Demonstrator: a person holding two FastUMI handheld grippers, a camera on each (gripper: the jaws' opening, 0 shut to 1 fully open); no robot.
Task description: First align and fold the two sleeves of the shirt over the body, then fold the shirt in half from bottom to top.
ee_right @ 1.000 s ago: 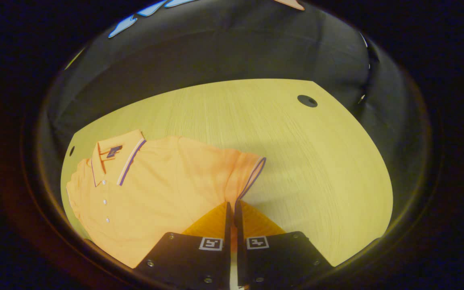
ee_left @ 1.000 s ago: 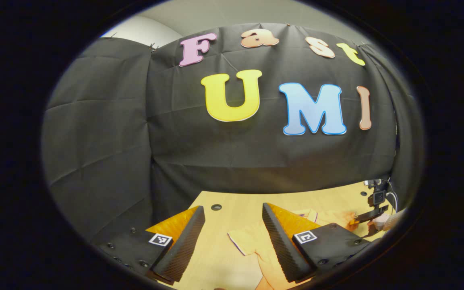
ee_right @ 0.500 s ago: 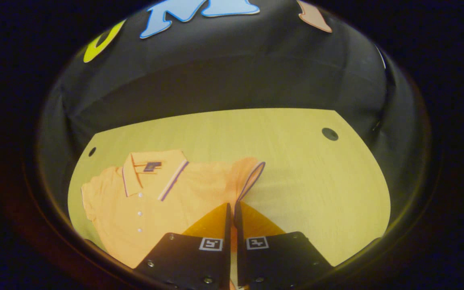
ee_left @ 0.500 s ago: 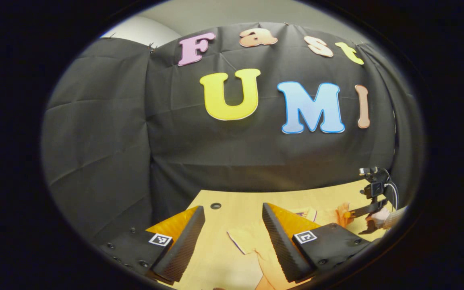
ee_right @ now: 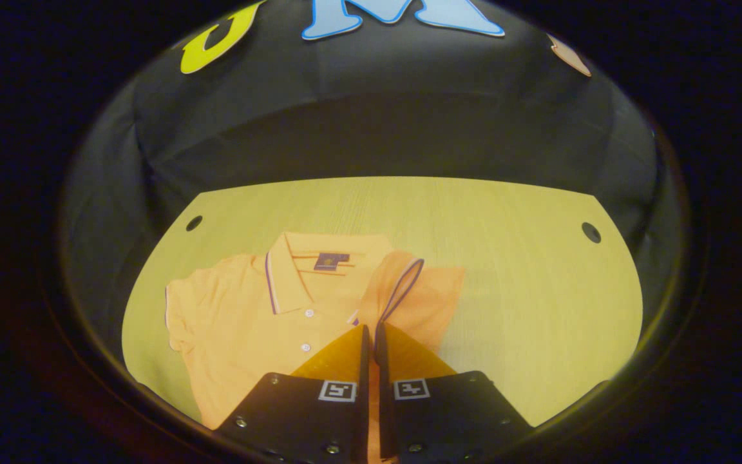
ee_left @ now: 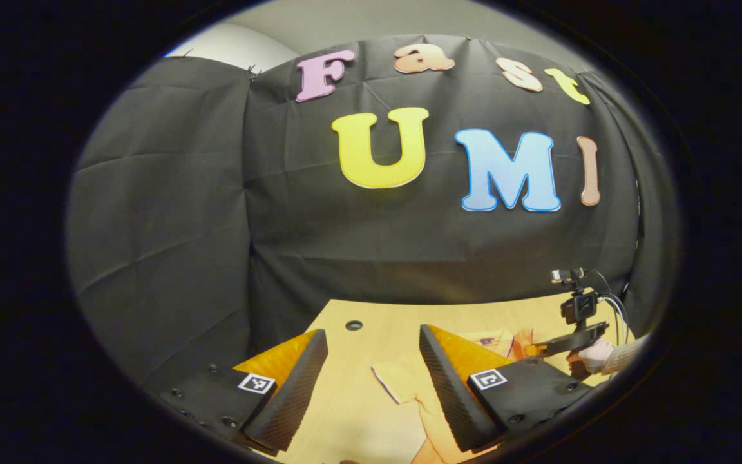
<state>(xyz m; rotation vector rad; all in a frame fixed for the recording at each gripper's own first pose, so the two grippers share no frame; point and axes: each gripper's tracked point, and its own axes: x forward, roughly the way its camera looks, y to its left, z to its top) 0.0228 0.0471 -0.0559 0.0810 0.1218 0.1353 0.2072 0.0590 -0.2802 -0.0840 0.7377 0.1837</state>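
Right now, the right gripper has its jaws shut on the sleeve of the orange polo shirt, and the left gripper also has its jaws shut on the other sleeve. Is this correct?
Not quite. The left gripper has its jaws wide open, with nothing between them, above the other sleeve; the left gripper view shows this. The rest holds: the right gripper is shut on the sleeve of the orange polo shirt.

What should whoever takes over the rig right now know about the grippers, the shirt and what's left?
Right gripper: shut on the right sleeve, carrying it over the shirt body near the collar.
Left gripper: open, holding nothing, above the table near the left sleeve.
Done: the first sleeve fold is under way.
Left: lay down this sleeve, fold the other, then fold bottom to top.
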